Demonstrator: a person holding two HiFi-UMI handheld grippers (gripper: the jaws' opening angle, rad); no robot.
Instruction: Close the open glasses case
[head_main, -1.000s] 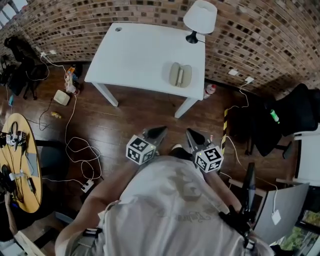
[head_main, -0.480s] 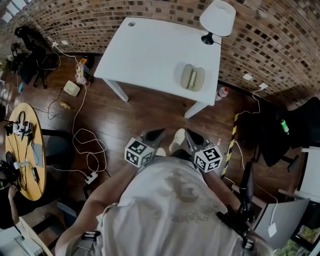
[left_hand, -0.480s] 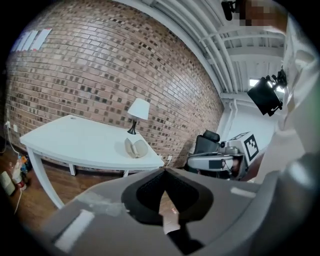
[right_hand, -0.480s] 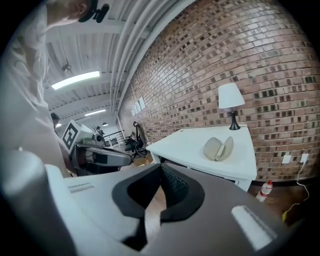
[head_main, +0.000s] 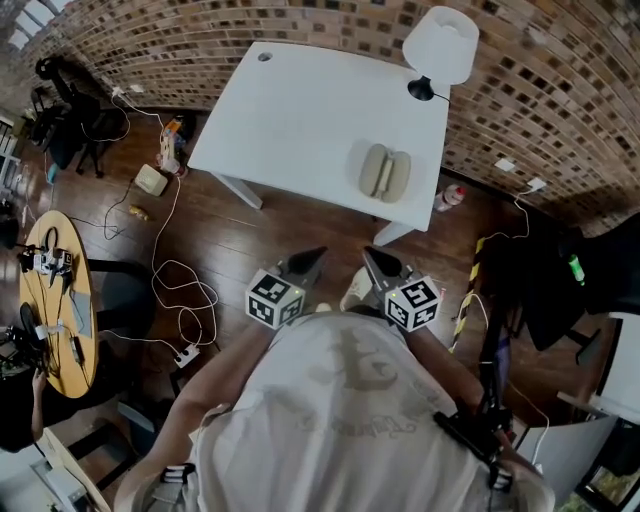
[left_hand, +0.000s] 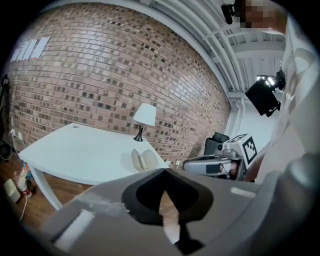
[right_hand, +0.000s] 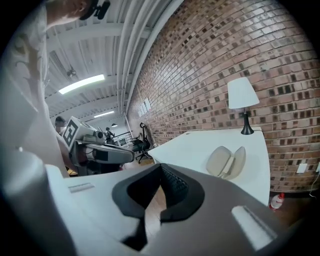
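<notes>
Glasses case (head_main: 385, 172) lies open on the white table (head_main: 290, 110), near the lamp (head_main: 440, 45), well ahead of the left gripper (head_main: 308, 260) and right gripper (head_main: 374, 258). Both grippers are clenched, nothing between the jaws.

The glasses case (head_main: 385, 172) lies on the table (head_main: 290, 110) near its right end; the lamp (head_main: 440, 45) stands behind it at the far right corner. The left hand-held gripper (head_main: 308, 260) and right hand-held gripper (head_main: 373, 260) hang side by side over the floor (head_main: 250, 240), well before the table.
</notes>
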